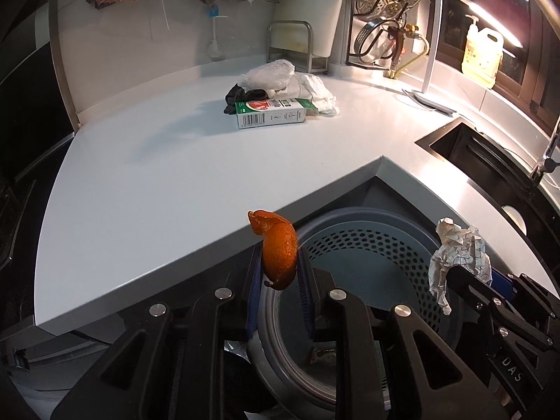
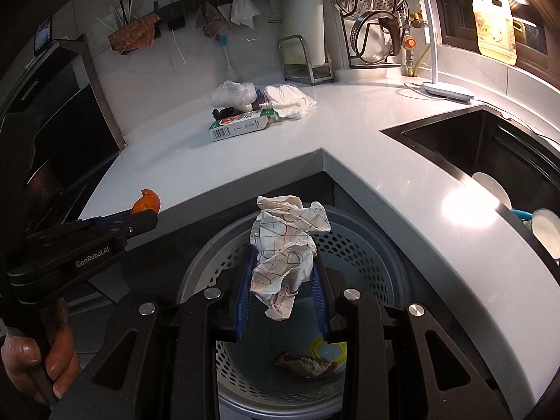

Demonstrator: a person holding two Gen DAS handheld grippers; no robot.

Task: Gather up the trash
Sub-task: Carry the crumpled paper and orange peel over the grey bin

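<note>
My left gripper (image 1: 280,273) is shut on an orange peel (image 1: 278,248), which hangs over the left rim of the perforated grey bin (image 1: 367,245). That peel (image 2: 146,203) also shows in the right wrist view, in the left gripper (image 2: 140,215). My right gripper (image 2: 285,276) is shut on a crumpled checked paper (image 2: 288,245) above the bin (image 2: 350,245); in the left wrist view this paper (image 1: 458,255) and gripper (image 1: 472,280) sit at the right. A wrapper (image 2: 302,364) and a yellow lid (image 2: 327,348) lie on the bin's bottom.
On the white counter (image 1: 157,175) lies a pile: green-and-white carton (image 1: 271,113), clear plastic bag (image 1: 267,75), white tissue (image 1: 320,94), black glove (image 1: 238,94). A sink (image 2: 472,147) with dishes is to the right. A hand (image 2: 31,353) holds the left gripper's handle.
</note>
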